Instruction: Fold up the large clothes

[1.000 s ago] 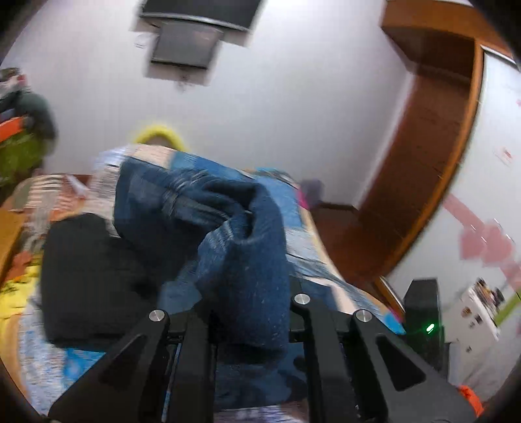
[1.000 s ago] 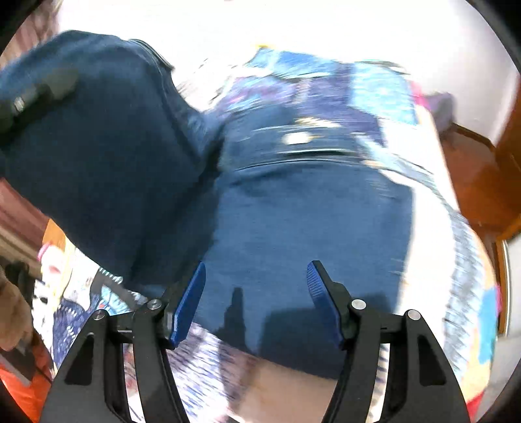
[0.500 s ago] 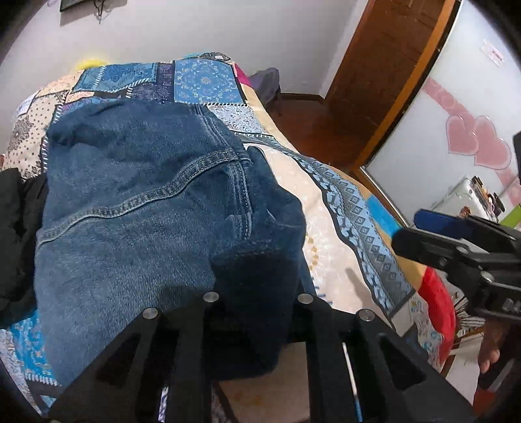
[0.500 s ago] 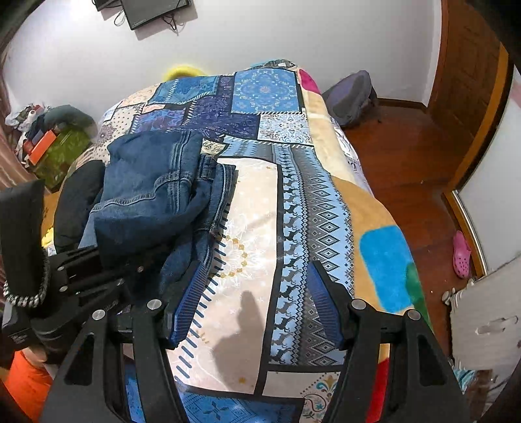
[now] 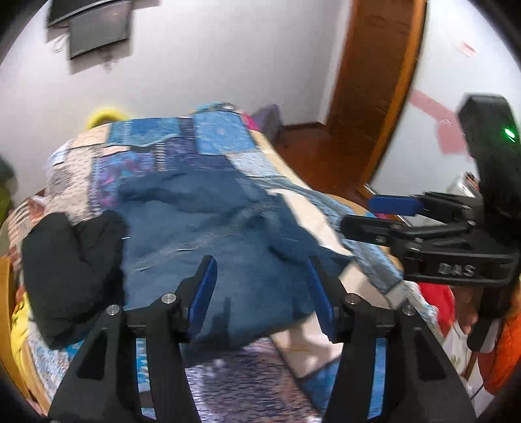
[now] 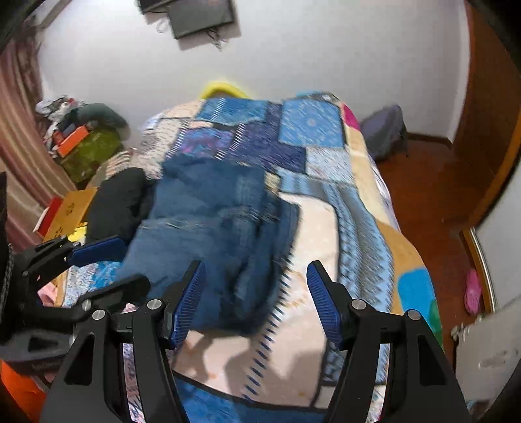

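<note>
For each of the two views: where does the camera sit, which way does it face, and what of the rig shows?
Left wrist: behind the left gripper, angled down at jeans on the bed; right gripper at right.
Right wrist: behind the right gripper, same downward aim; left gripper at left.
Shared: jeans, black garment, wall screen.

The one clear marking is on the body of the right gripper (image 5: 361, 214), seen from the left wrist camera: raised letters that read "DAS", possibly with a further character hidden on one side. In the right wrist view a yellow cardboard box (image 6: 70, 210) beside the bed carries small dark printed marks, but they are too small and blurred to read. The rest of both views is smeared by motion blur, and no other text can be made out.
</note>
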